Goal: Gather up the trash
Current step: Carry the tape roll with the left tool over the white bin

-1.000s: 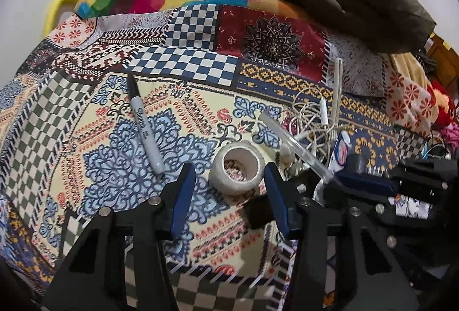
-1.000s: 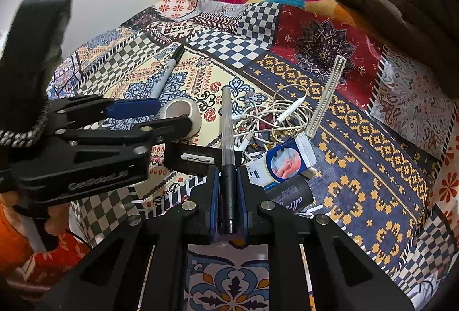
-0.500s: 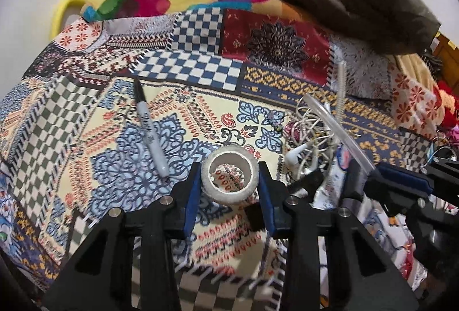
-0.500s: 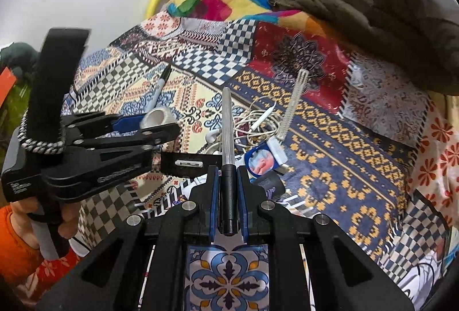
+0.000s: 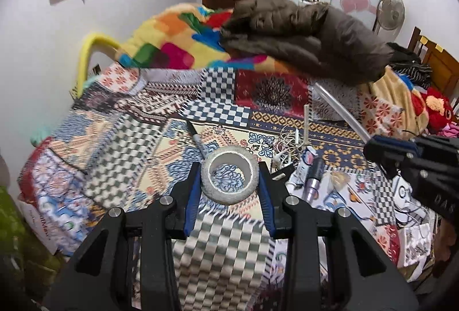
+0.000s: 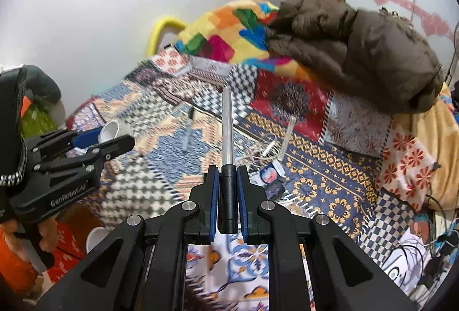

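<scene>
Left wrist view: left gripper (image 5: 229,190) clamped on a white tape roll (image 5: 229,177), held clear above the patterned bedspread (image 5: 129,156); marker (image 5: 196,140) lies beyond.
Right wrist view: right gripper (image 6: 228,196) pinched nearly closed on a clear pen (image 6: 227,133), pointing away; brown jacket (image 6: 358,52) behind.

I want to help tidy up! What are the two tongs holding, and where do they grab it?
The left tongs squeeze a tape roll by its outer sides. The right tongs pinch a pen by its black end.
</scene>
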{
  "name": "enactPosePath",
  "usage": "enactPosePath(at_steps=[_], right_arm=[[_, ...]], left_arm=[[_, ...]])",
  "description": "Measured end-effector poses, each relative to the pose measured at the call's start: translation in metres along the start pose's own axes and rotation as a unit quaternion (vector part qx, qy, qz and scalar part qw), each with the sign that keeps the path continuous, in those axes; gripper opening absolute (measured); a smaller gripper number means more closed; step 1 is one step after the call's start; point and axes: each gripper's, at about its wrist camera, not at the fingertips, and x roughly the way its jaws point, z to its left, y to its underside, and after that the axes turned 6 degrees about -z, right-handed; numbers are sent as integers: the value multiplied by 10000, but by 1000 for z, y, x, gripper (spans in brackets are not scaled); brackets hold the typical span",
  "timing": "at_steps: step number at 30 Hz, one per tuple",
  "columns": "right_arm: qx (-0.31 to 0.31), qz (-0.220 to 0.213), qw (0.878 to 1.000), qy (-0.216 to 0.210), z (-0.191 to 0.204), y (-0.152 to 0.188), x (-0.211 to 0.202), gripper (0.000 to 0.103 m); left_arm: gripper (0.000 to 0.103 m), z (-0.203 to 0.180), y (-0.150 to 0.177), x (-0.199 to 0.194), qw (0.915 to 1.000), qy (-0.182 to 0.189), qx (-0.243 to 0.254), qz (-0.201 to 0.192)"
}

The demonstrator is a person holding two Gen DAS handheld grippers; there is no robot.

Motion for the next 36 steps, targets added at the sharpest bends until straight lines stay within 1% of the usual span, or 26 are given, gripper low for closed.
enactPosePath(at_steps=[3,8,10,14,19,24,29,32,36], right_arm=[[-69,-152,9999,-14,18,-4,-28,12],[-201,-337,9992,-72,56,-7,-67,12],[-245,-391,9989,-100,71,-5,-79,12],[-408,-473,9979,-171,104,0,-100,12],[-533,-497,9968,-329,145,12,-118,12],[-573,-426,9960,-541,185,29,-127,12],[-712,-243,9945,-732,227,46,-117,12],[-854,-165,9927,-829,254,59,-115,12],[-991,32,9900,-1007,289,76,-101,12]], left_arm=[[37,6,3,-39,9998,-62,-8,-167],[37,22,13,-102,9990,-46,-230,-383],[37,28,19,-128,9984,-126,-254,-495],[37,44,31,-172,9973,-161,-371,-617],[37,74,56,-222,9953,-422,-480,-721],[37,110,94,-266,9929,-632,-687,-740],[37,147,134,-297,9894,-810,-989,-688],[37,167,155,-309,9871,-915,-1158,-619],[37,195,186,-318,9838,-1087,-1350,-467]])
